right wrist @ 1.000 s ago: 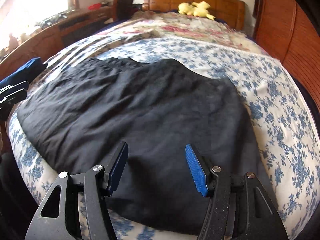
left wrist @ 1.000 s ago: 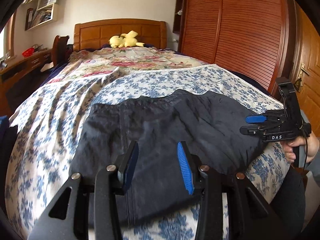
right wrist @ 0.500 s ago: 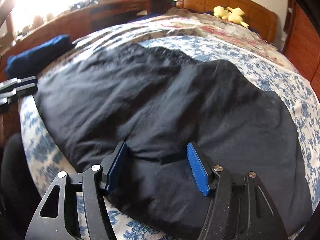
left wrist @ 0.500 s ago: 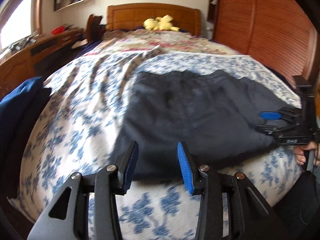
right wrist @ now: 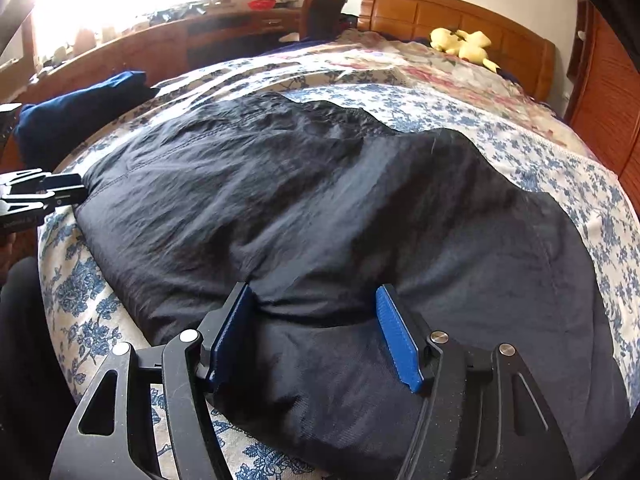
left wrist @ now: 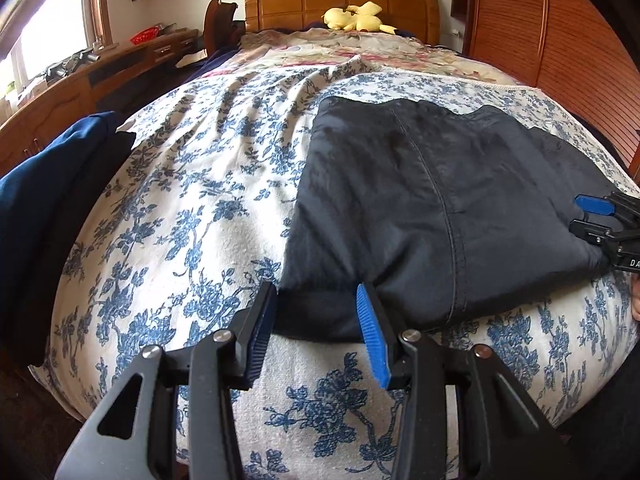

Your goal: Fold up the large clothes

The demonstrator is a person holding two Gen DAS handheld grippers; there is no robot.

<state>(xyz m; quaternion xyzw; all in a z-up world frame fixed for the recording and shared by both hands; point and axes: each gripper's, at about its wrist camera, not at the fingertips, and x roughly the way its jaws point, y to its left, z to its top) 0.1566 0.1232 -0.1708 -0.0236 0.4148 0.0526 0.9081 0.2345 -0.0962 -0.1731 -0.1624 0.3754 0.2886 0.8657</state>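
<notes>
Left wrist view, bed (left wrist: 192,208): blue-flowered cover, wooden headboard at the far end.
Garment (left wrist: 440,208): dark, spread flat on the near part of the bed, its near edge by the mattress edge.
Blue cloth (left wrist: 48,168): bundled at the bed's left side.
Left gripper (left wrist: 316,320): jaws spread, astride the garment's near left corner, not pinching.
Right gripper (right wrist: 316,320): jaws just opened wider, fabric lying between them, unpinched.
Toy (left wrist: 356,18): yellow, by the headboard.
</notes>
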